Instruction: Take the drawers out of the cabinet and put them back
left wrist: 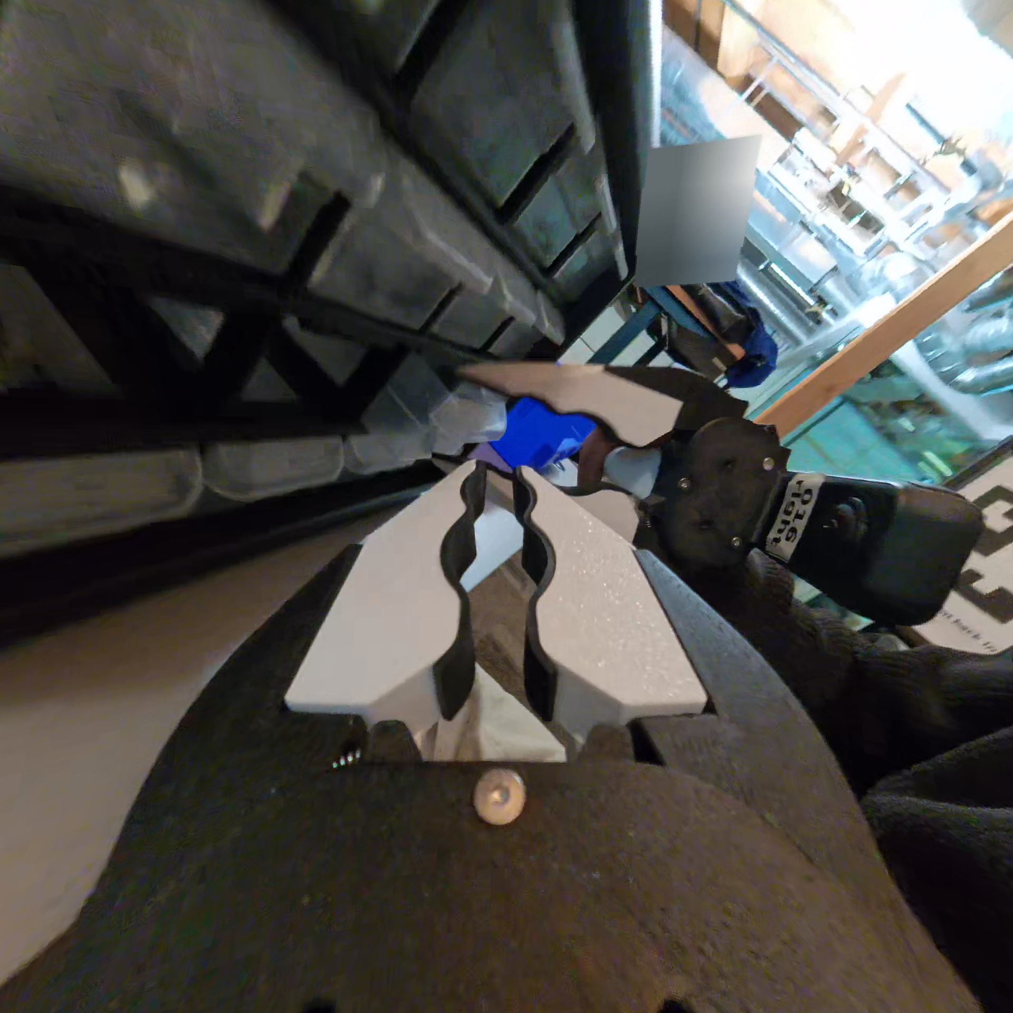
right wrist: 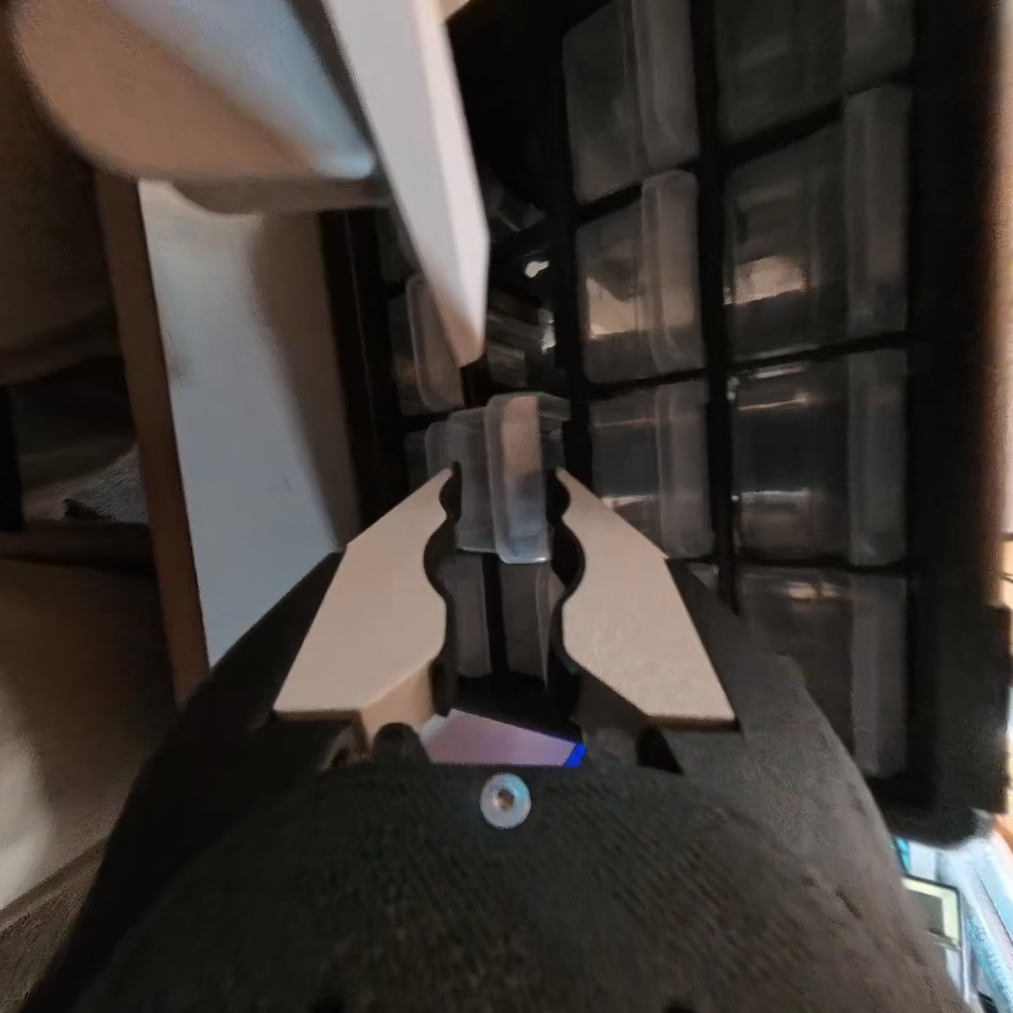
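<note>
A black cabinet (left wrist: 329, 235) of translucent drawers fills the left of the left wrist view and the right of the right wrist view (right wrist: 712, 356). My right gripper (right wrist: 504, 479) is shut on the clear handle (right wrist: 512, 493) of one drawer that sticks out of the cabinet. In the left wrist view this drawer (left wrist: 466, 422) shows a blue piece (left wrist: 540, 433) behind it, under the right gripper's upper finger (left wrist: 575, 392). My left gripper (left wrist: 498, 471) sits just below that drawer, jaws nearly together with nothing visibly gripped. One of its pale fingers (right wrist: 416, 192) crosses the right wrist view's top.
A black-gloved hand (left wrist: 822, 685) holds the right gripper's body. A white sheet with a black square marker (left wrist: 992, 548) lies on the beige table (left wrist: 82, 740). A wooden beam (left wrist: 877, 340) stands behind. A pale panel (right wrist: 235, 411) stands left of the cabinet; papers (right wrist: 959, 904) lie bottom right.
</note>
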`<state>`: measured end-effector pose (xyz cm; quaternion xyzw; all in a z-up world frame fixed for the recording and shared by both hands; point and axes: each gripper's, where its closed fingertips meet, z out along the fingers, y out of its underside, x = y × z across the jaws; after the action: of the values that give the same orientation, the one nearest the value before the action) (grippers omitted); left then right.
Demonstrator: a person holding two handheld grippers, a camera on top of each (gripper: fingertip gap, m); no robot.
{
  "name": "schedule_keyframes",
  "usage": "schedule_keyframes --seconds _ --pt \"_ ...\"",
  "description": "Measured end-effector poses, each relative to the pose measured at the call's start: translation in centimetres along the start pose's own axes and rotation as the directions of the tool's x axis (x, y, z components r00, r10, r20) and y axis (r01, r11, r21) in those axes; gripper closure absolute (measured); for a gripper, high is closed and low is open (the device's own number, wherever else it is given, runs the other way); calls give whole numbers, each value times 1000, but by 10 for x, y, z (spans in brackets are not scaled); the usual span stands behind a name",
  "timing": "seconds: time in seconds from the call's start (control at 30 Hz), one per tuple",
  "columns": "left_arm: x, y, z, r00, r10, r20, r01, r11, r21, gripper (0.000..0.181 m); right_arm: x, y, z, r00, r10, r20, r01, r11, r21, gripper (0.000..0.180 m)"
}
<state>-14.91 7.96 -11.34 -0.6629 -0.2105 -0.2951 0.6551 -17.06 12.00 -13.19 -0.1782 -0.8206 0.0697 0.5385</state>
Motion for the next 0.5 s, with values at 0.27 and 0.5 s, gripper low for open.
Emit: schedule_keyframes --seconds 0.27,0.5 --pt "6 -6 -3 997 74 -26 -74 997 5 174 -12 -4 -14 971 127 200 -122 992 -35 161" --pt "17 -13 -6 988 144 -48 -142 989 32 169 -35 -19 -44 977 70 202 -77 997 24 162"
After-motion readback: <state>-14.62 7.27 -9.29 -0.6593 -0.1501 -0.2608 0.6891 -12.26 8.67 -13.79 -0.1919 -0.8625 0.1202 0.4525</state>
